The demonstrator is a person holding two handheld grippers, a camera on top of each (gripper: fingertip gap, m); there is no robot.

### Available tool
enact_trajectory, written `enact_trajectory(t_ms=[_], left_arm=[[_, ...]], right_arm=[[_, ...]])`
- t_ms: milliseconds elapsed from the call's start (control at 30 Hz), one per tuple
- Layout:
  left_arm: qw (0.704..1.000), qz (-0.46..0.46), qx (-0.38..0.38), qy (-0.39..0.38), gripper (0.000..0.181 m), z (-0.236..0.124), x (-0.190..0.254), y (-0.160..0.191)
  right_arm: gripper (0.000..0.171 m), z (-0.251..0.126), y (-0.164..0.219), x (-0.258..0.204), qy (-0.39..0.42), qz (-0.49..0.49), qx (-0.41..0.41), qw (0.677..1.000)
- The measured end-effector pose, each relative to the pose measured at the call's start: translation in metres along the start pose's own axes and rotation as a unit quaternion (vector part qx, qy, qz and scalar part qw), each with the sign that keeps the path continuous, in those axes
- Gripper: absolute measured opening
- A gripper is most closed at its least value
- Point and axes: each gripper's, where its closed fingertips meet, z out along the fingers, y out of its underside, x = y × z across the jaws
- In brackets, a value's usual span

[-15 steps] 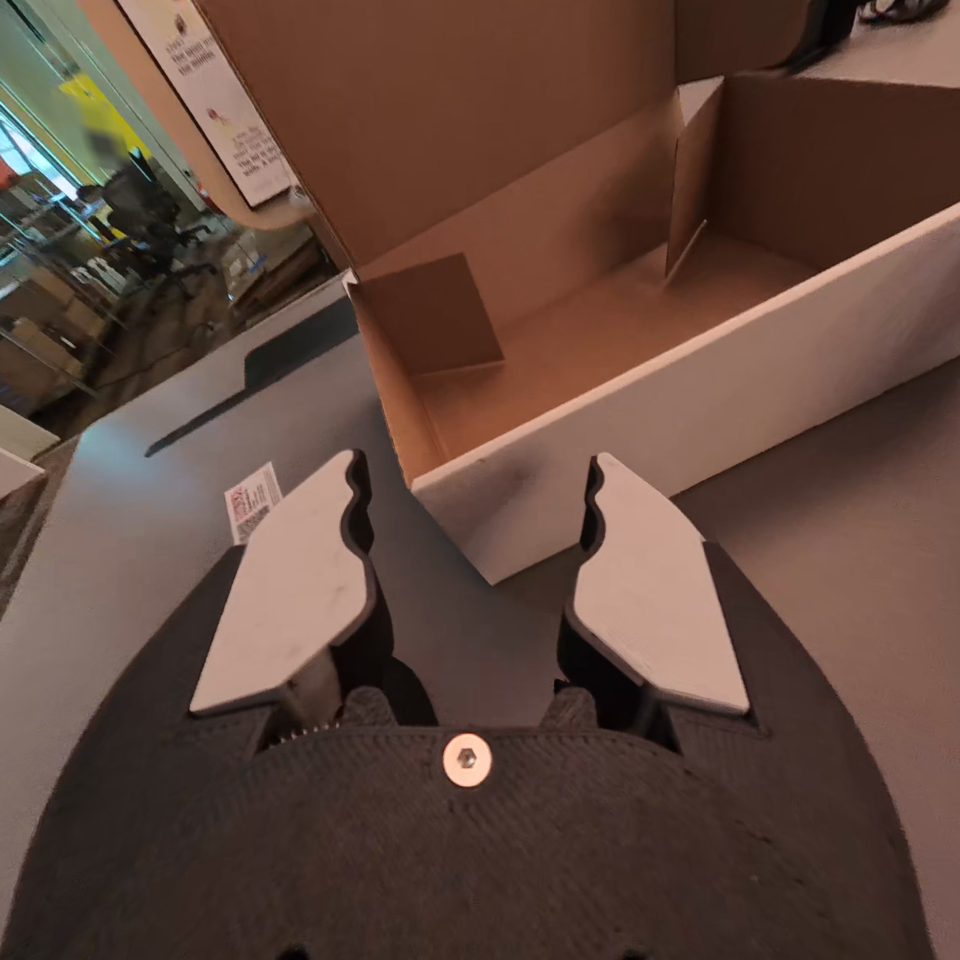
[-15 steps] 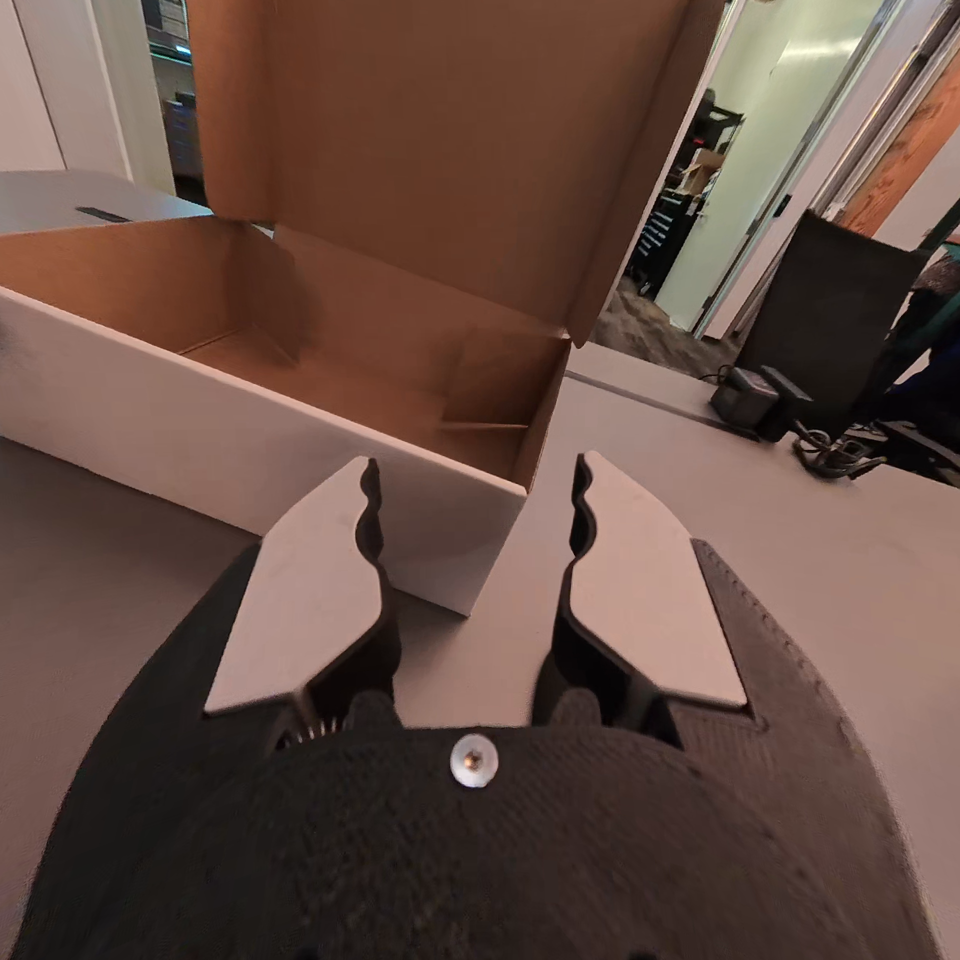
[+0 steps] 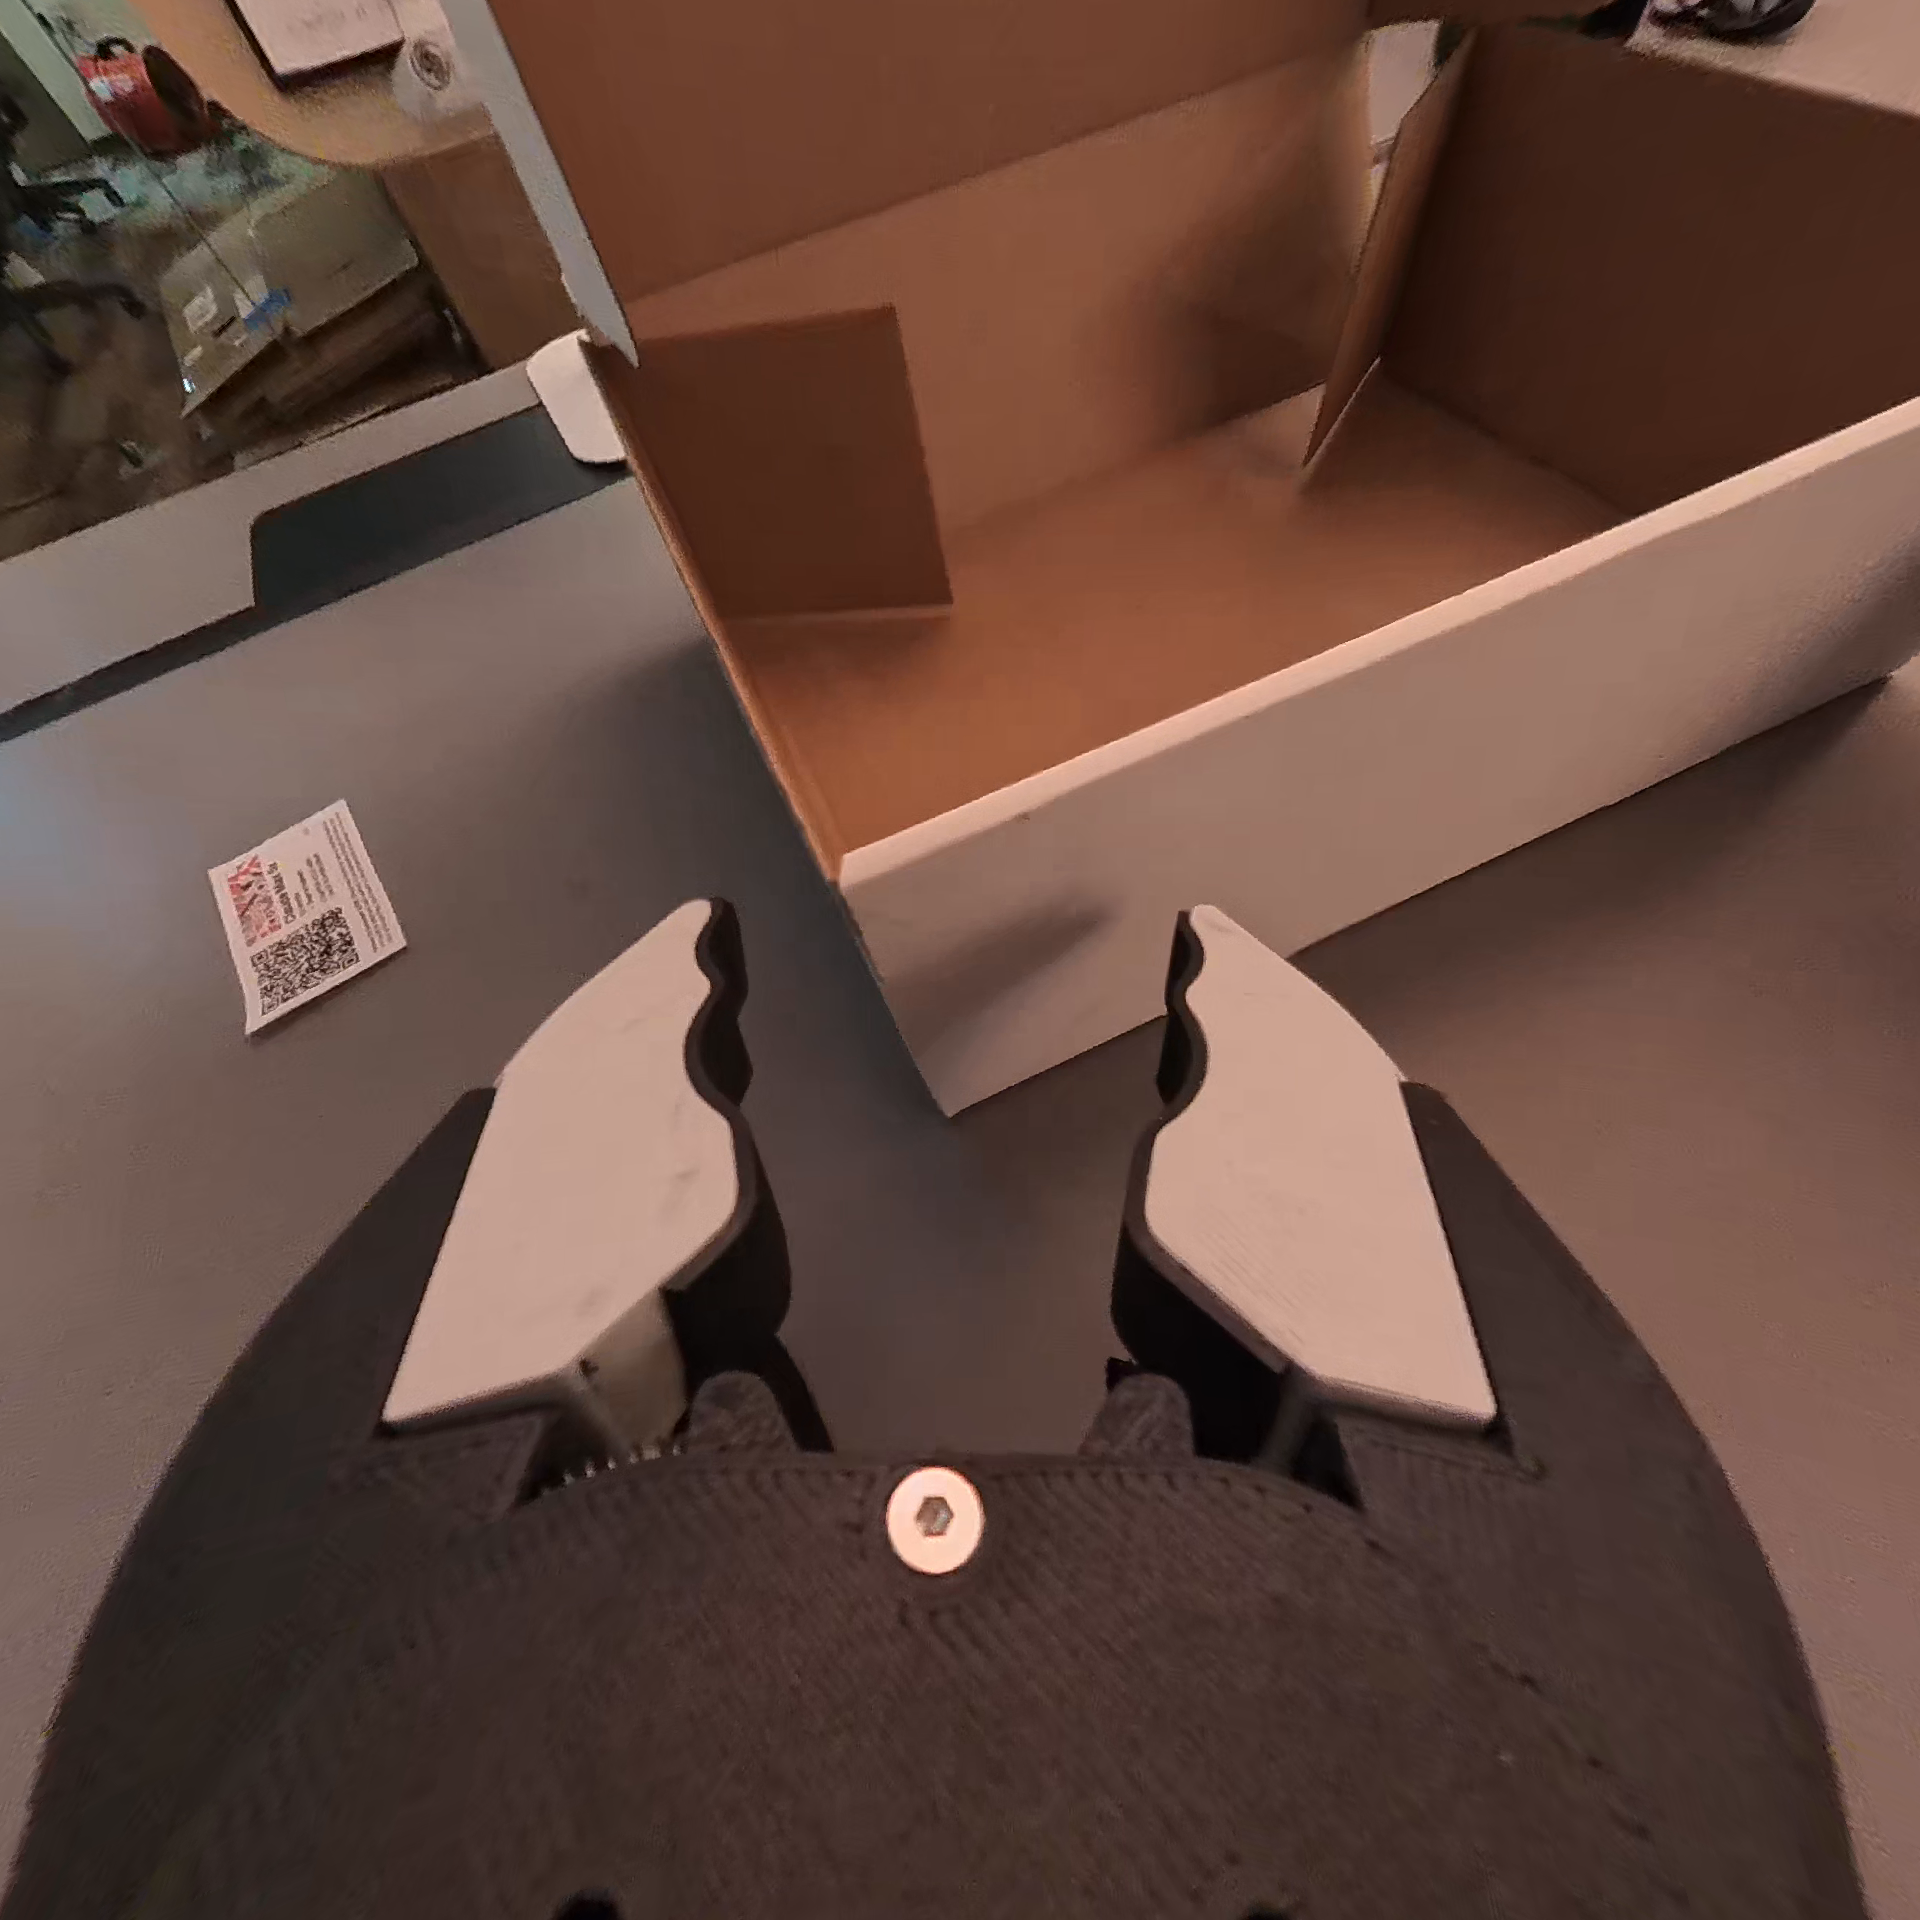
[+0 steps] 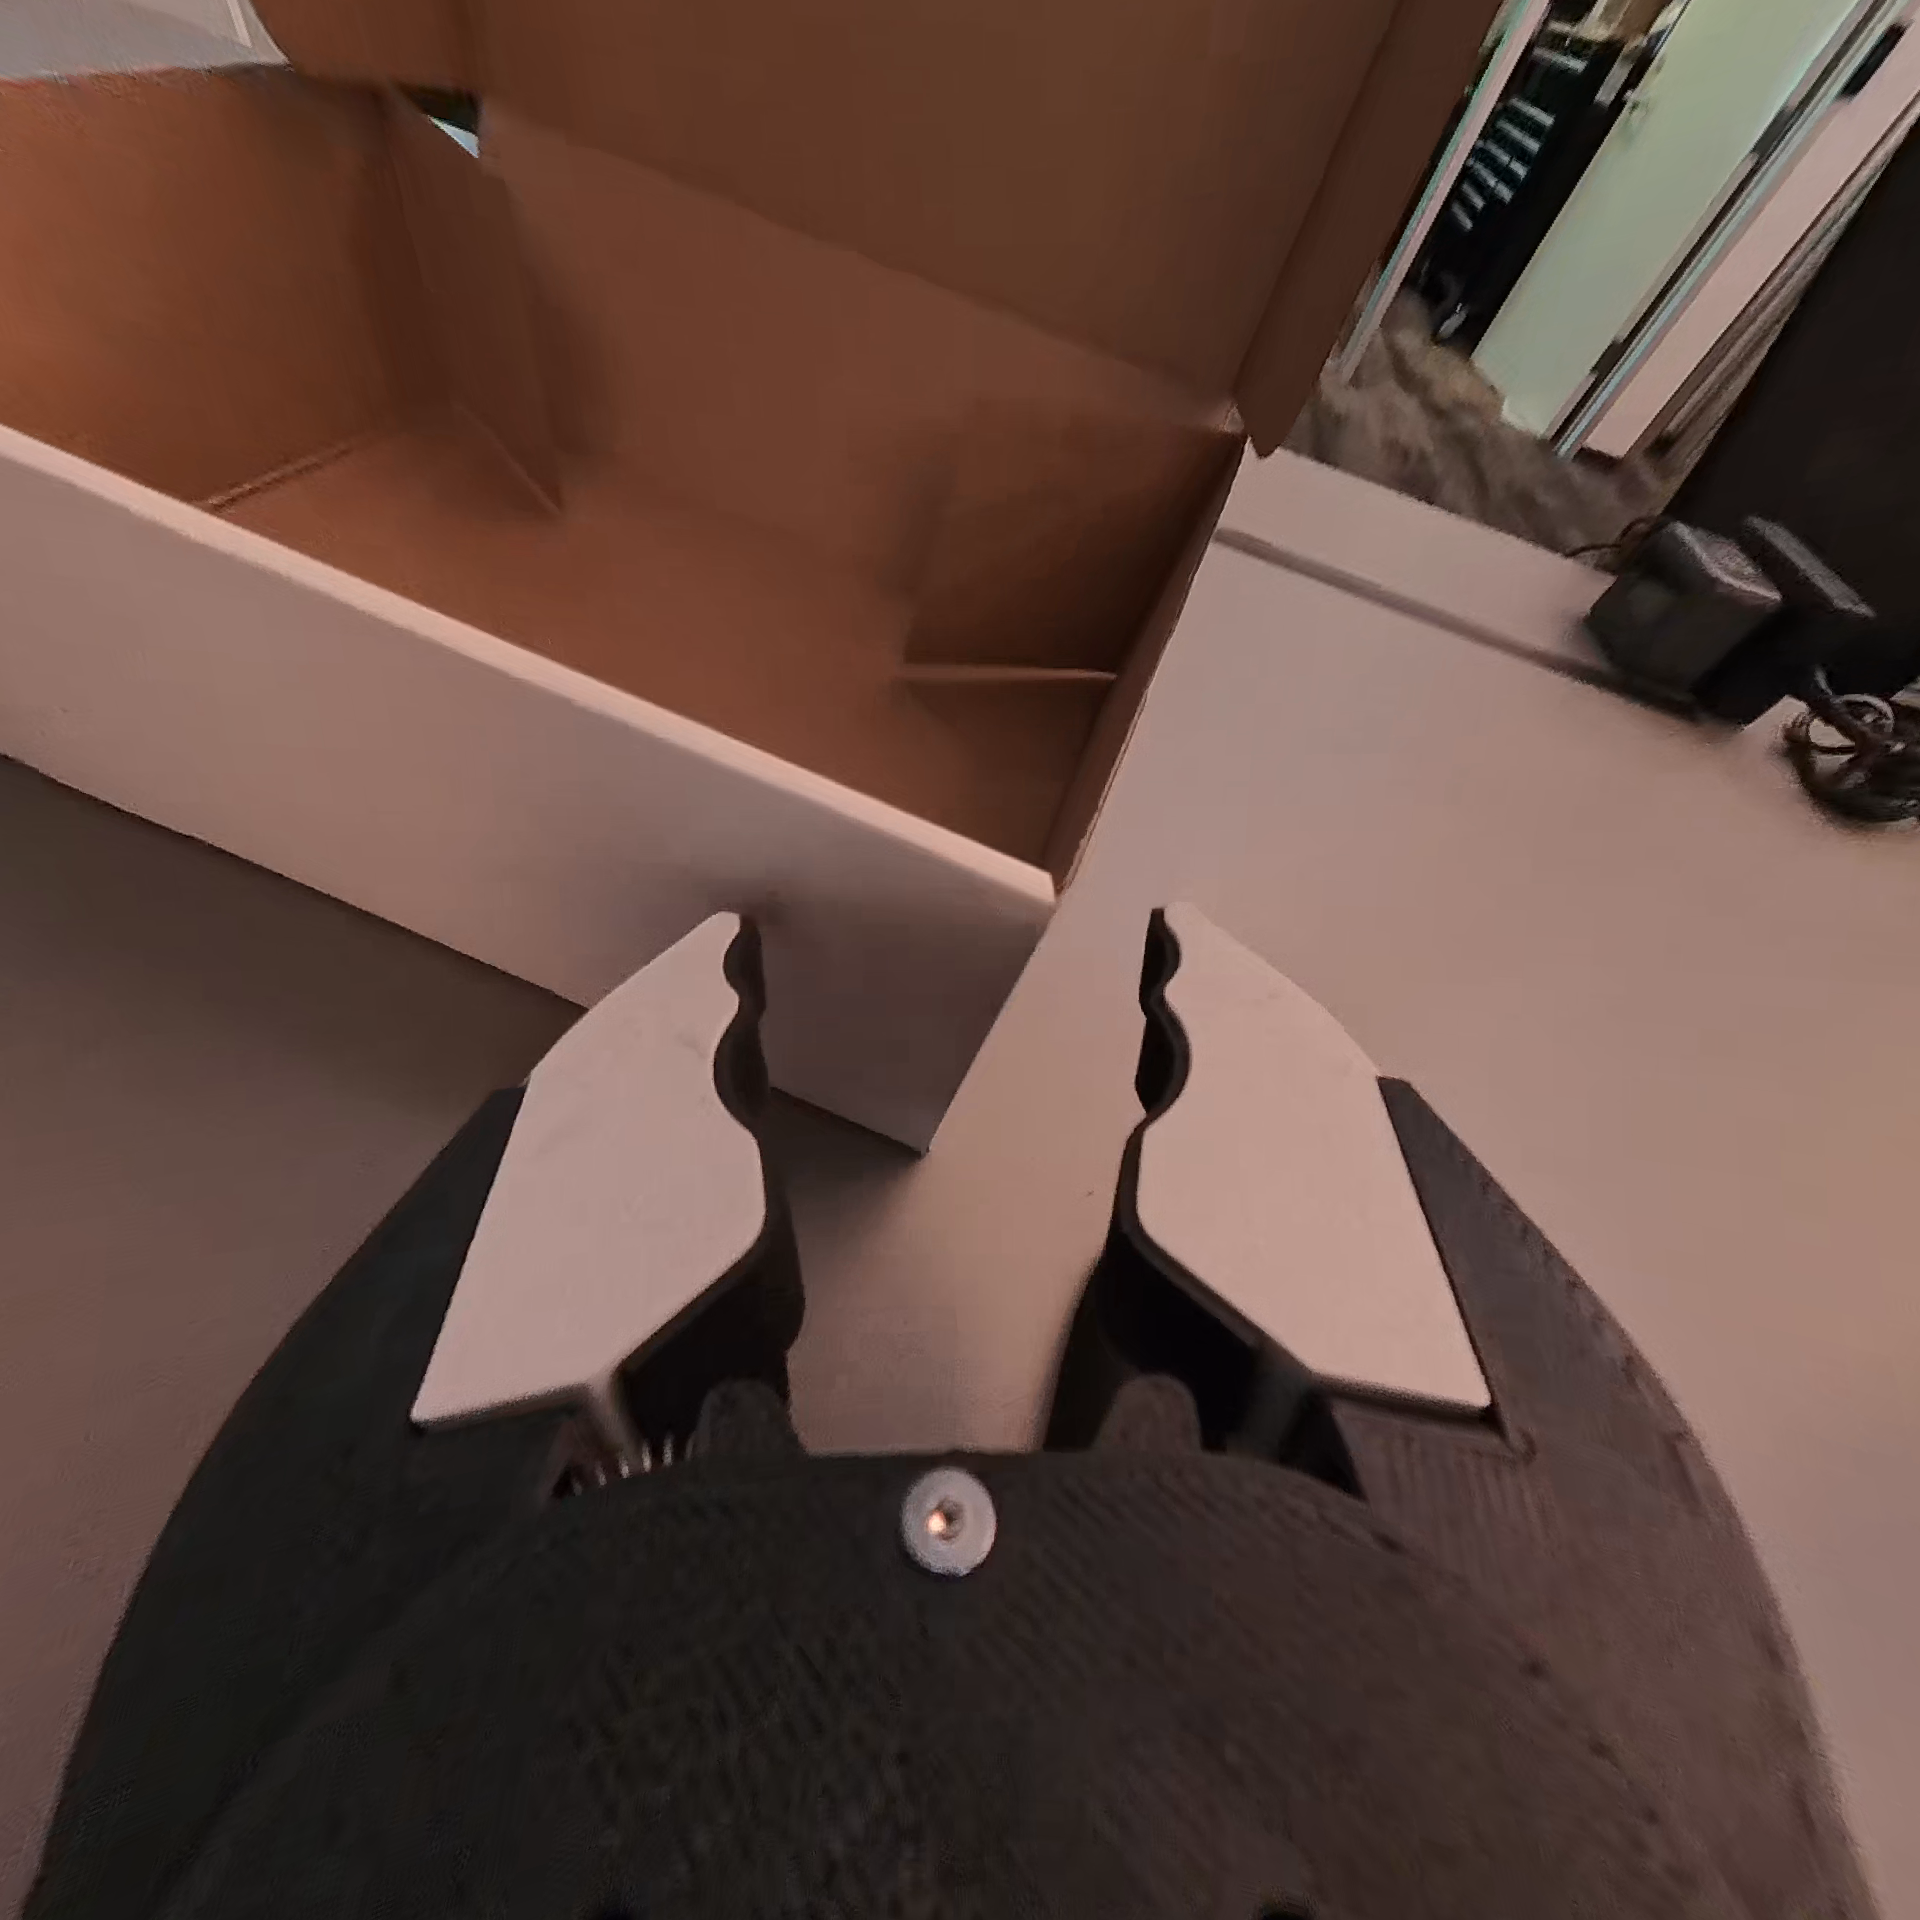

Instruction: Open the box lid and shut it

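Left wrist view. The surface (image 3: 1558,1091) is flat and grey. Beyond its far left edge lies a room with cardboard cartons (image 3: 291,281) on the floor. A white card (image 3: 304,914) with printed marks lies flat on the surface, left of the tongs and well apart from the box. The box (image 3: 1351,769) stands on the surface ahead and to the right; its outside is white, its inside brown cardboard. The lid (image 3: 883,114) is raised from the rear edge and stands steeply above the cavity. Two inner flaps stand upright inside, one at each end wall. The near left corner of the box points between the fingertips of the left tongs (image 3: 956,925). The jaws are spread wide and hold nothing; whether a fingertip touches the box cannot be told.

Right wrist view. The same surface (image 4: 1507,935) continues to the right. Past its far edge are a doorway (image 4: 1621,208) and a dark object with a coiled cable (image 4: 1725,623) near that edge. The box (image 4: 520,748) stands ahead and to the left, lid (image 4: 987,156) raised, cavity exposed. Its near right corner sits between the fingertips of the right tongs (image 4: 951,925). The jaws are apart and grip nothing; contact with the box wall cannot be confirmed.
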Motion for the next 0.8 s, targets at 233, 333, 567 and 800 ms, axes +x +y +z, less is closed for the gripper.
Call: enact_trajectory(t_ms=[233,333,567,800], left_arm=[[1.000,0.006,-0.016,-0.008,0.075,0.020,-0.006,0.001],[1.000,0.004,-0.026,0.002,0.076,0.022,-0.004,0.000],[0.999,0.013,0.026,0.015,0.075,-0.007,0.010,-0.031],[0.999,0.017,0.028,0.019,0.075,-0.012,0.017,-0.030]], right_arm=[[0.065,0.020,-0.005,0.008,-0.015,0.011,-0.003,1.000],[0.065,0.019,-0.008,0.005,-0.025,0.013,-0.004,1.000],[0.060,-0.049,-0.081,-0.011,0.038,-0.115,0.115,0.986],[0.059,-0.057,-0.082,-0.023,0.031,-0.129,0.114,0.985]])
